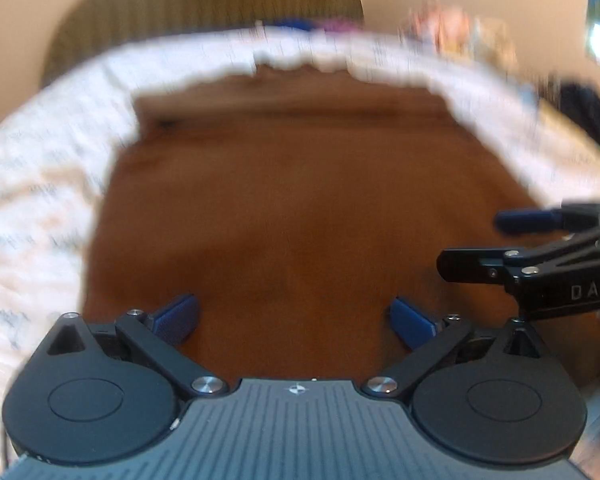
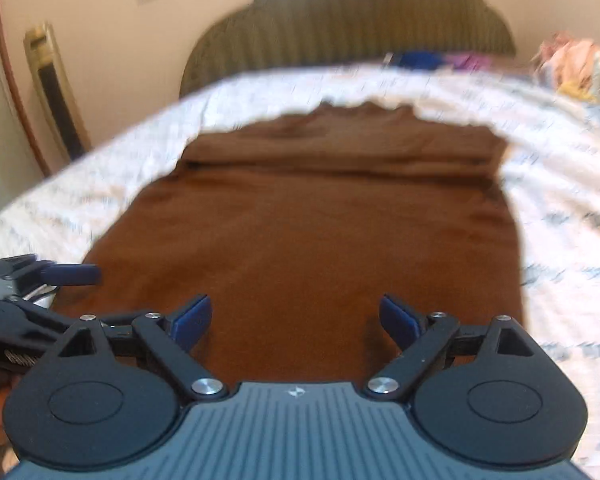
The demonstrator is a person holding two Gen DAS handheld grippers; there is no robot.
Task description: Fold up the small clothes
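Note:
A brown garment (image 1: 300,200) lies spread flat on a white patterned bedsheet (image 1: 40,180), with a folded band across its far end. It also shows in the right wrist view (image 2: 312,232). My left gripper (image 1: 296,322) is open and empty, held just above the garment's near edge. My right gripper (image 2: 296,320) is open and empty over the same near edge, to the right of the left one. The right gripper's blue-padded fingers (image 1: 516,222) show at the right of the left wrist view. The left gripper's finger (image 2: 72,274) shows at the left of the right wrist view. Both views are blurred.
A green ribbed headboard (image 2: 360,20) stands behind the bed. Blue and purple items (image 2: 432,60) lie at the bed's far edge. A heap of pale clothes (image 2: 576,64) sits at the far right. A dark item (image 1: 588,116) lies at the right.

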